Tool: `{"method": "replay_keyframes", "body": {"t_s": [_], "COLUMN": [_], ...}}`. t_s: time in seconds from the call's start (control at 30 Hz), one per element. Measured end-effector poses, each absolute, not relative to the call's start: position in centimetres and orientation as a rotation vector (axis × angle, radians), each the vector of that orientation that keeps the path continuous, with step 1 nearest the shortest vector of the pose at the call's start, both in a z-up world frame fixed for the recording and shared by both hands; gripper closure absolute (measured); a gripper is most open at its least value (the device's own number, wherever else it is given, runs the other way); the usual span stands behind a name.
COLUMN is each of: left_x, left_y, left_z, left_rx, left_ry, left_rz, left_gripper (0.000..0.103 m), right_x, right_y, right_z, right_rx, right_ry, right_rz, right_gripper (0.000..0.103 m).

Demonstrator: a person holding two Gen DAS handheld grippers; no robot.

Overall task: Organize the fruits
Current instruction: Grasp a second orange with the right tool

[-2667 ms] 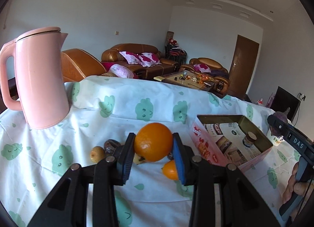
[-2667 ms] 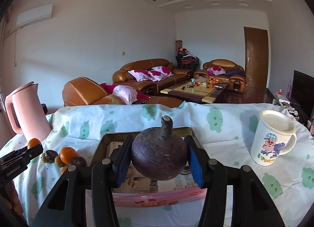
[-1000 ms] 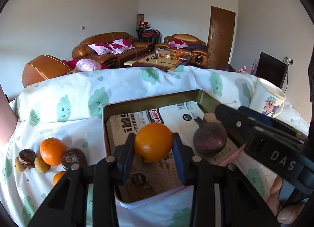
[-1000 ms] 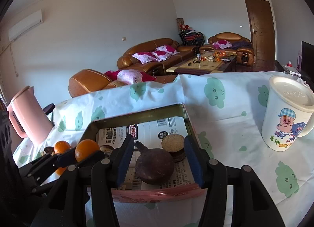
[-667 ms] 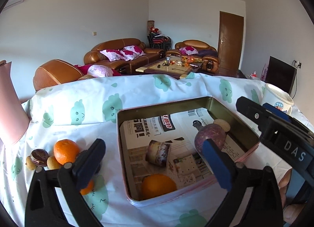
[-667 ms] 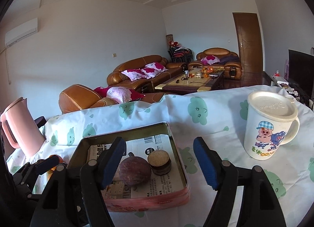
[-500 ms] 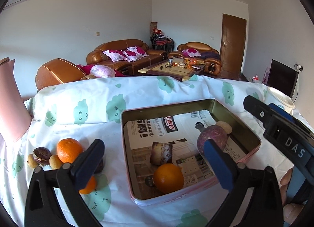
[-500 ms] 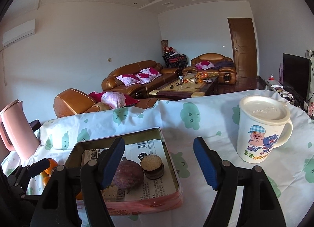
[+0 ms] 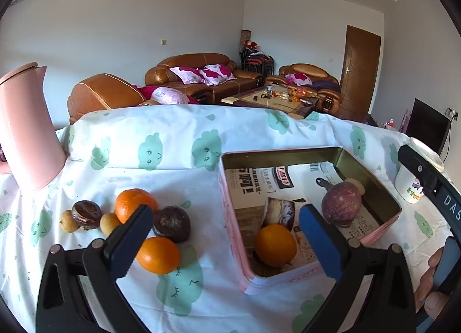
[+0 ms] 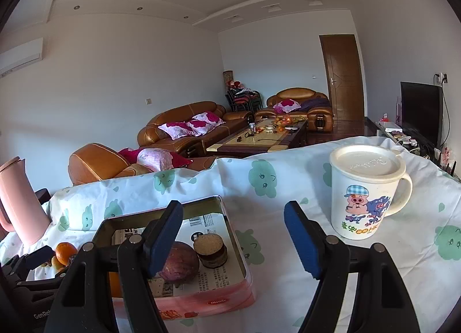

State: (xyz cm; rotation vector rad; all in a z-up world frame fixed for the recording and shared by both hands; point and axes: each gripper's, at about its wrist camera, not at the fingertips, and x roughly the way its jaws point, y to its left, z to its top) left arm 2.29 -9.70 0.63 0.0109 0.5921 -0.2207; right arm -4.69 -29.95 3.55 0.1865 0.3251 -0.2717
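Note:
A pink tin point(image 9: 230, 229) lined with newspaper holds an orange point(image 9: 275, 245) at its near end and a purple fruit point(image 9: 341, 206) toward the right. In the right wrist view the tin point(image 10: 201, 301) holds the purple fruit point(image 10: 180, 262) and a small brown jar point(image 10: 209, 249). Loose fruit lies on the cloth left of the tin: two oranges point(image 9: 158, 255) point(image 9: 134, 206), two dark round fruits point(image 9: 172, 224) and small yellow ones point(image 9: 109, 223). My left gripper point(image 9: 226, 232) is open and empty above the tin's near left corner. My right gripper point(image 10: 233, 230) is open and empty, right of the tin.
A pink kettle point(image 9: 24, 131) stands at the far left of the table. A lidded white mug point(image 10: 366, 194) with a pig picture stands to the right of the tin. The cloth-covered table drops off behind; sofas and a coffee table lie beyond.
Both grippers opened and let go: the orange and the purple fruit now lie in the tin. Both grippers have since drawn back and up, the left swinging leftward toward the loose fruit.

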Motion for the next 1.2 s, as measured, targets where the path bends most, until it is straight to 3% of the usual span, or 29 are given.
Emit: {"method": "replay_keyframes", "body": {"t_s": [1.2], "left_x": [3.0], "left_y": [2.0], "left_z": [0.1], "left_rx": [0.004], "left_ry": [0.6], "left_rz": [-0.084], "left_gripper": [0.0], "right_x": [-6.6], "right_y": [-18.5], "right_z": [3.2], "right_rx": [0.101], "right_ry": [0.356], "right_rz": [-0.245], "right_gripper": [0.029]}}
